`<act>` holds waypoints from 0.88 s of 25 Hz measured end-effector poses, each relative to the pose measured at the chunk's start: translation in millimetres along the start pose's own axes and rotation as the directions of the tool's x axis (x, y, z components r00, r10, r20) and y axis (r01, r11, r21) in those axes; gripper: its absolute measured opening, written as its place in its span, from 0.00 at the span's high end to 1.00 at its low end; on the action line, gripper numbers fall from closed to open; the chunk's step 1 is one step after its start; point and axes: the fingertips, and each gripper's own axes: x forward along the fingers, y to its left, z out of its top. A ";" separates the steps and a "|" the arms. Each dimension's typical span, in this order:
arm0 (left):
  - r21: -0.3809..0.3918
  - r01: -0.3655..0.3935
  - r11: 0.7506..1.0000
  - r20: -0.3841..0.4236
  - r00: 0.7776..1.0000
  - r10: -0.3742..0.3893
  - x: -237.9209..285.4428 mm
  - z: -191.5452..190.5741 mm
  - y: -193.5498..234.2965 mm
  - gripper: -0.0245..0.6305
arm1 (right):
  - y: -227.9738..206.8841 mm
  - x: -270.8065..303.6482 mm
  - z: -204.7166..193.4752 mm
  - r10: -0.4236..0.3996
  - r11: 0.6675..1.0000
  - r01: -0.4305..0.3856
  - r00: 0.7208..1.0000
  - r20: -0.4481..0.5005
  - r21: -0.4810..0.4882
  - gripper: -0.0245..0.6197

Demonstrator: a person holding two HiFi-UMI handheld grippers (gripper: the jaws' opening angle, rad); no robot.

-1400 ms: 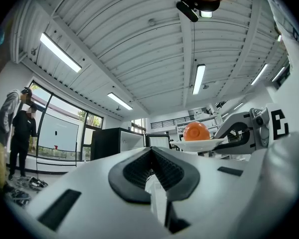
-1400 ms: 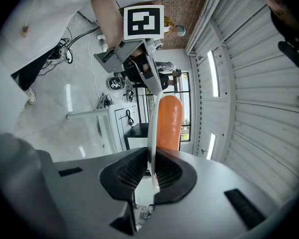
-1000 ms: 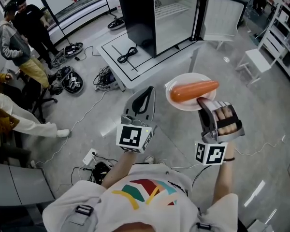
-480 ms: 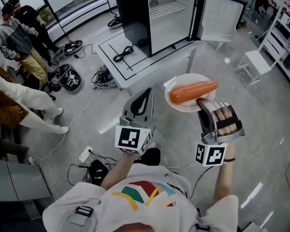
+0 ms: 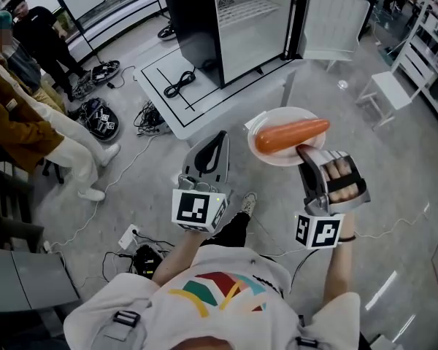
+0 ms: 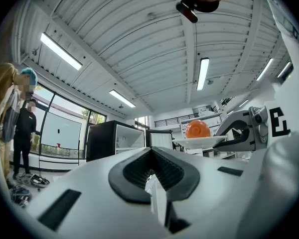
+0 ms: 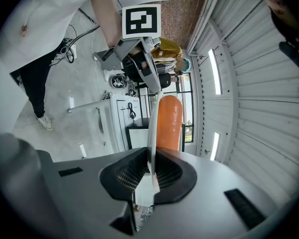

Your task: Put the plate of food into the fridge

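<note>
We see the plate (image 5: 286, 114) held up in the air over the floor. The right gripper (image 5: 302, 152) clamps it at its 5 o'clock rim, jaws pressed onto the thin white edge. The plate is round, white and shallow, and it sits roughly level. A single large, smooth orange carrot (image 5: 290, 136) lies across it, with its thicker end toward 9 o'clock and its narrower end reaching the rim at 3 o'clock. The left gripper (image 5: 219, 135) hangs near the plate at its 9 o'clock, apart from it, with its jaws closed together on nothing. Toward 11 o'clock from the plate, well apart, the black fridge (image 5: 204, 28) stands on a white worktop (image 5: 177, 111). Its door (image 5: 334, 22) is swung open and its white inside shows.
</note>
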 end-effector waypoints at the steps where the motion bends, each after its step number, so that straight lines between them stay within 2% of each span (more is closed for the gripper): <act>1: 0.000 -0.003 1.000 0.001 1.000 0.003 7.0 -2.4 4.4 0.96 | -0.9 7.4 -1.6 -0.001 1.000 0.001 1.000 0.003 -0.004 0.91; 8: -0.004 0.012 1.000 0.027 1.000 -0.012 80.6 -9.3 28.6 0.96 | -17.7 71.3 -24.4 -0.016 1.000 0.016 1.000 0.008 -0.011 0.91; 17: -0.005 0.049 0.999 0.057 0.997 -0.049 207.1 -15.4 58.1 0.96 | -54.6 177.5 -83.8 -0.035 0.999 0.034 0.999 -0.010 -0.025 0.91; 22: -0.004 0.045 0.999 0.072 0.996 -0.044 257.7 -18.7 75.8 0.96 | -74.3 230.7 -112.9 -0.047 0.998 0.047 0.999 -0.015 -0.037 0.92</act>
